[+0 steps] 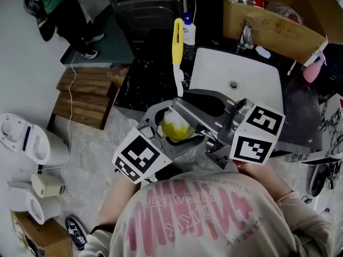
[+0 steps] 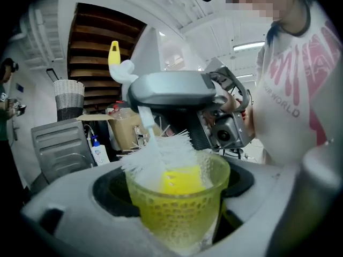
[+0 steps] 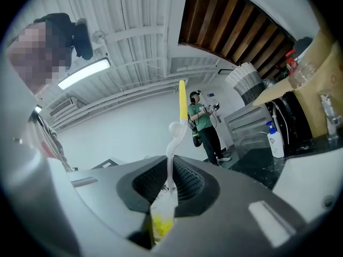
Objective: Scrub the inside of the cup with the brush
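A translucent yellow cup [image 2: 179, 205] with a dimpled wall sits between the jaws of my left gripper [image 2: 177, 218], which is shut on it; in the head view the cup [image 1: 177, 127] is just in front of the person's chest. A brush with white bristles [image 2: 161, 157] reaches into the cup's mouth. Its white-and-yellow handle [image 1: 177, 52] sticks up and away. My right gripper [image 3: 166, 197] is shut on the brush's thin white shaft [image 3: 170, 165], with the yellow handle tip [image 3: 183, 98] above. In the head view the right gripper [image 1: 201, 123] lies across the cup.
A white sink [image 1: 236, 82] is set in a dark counter ahead, with a soap bottle [image 1: 188, 31] and a cardboard box [image 1: 268, 23] behind it. Wooden pallets [image 1: 86, 95] lie on the floor to the left. A person in green [image 1: 56, 4] stands at far left.
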`<state>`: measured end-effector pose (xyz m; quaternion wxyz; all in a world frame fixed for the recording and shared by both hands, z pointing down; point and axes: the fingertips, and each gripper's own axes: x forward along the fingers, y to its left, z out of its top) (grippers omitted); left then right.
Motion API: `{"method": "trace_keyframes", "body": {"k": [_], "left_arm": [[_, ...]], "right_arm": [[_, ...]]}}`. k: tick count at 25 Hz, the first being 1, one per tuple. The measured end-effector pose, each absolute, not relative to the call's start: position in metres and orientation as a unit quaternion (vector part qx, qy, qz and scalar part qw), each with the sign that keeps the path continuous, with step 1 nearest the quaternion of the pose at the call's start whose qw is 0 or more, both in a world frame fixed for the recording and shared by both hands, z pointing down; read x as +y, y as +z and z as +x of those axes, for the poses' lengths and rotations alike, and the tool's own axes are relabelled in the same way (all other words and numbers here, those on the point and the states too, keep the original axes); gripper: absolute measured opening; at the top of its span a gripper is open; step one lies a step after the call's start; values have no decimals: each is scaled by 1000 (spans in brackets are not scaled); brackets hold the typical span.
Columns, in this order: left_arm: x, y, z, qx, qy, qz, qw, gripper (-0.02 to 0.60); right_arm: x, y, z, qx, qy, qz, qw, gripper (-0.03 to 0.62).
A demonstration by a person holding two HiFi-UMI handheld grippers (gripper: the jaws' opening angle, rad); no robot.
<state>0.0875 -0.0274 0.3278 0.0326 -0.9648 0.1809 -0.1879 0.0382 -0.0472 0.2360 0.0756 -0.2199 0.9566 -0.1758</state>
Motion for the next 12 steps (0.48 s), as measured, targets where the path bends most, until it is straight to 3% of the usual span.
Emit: {"method": "trace_keyframes", "body": {"k": [12], "left_arm": [[-47,337,65,214,-190,-958,4,403]], "right_arm": [[-46,239,8,965,-132,-226,32,43]]}}
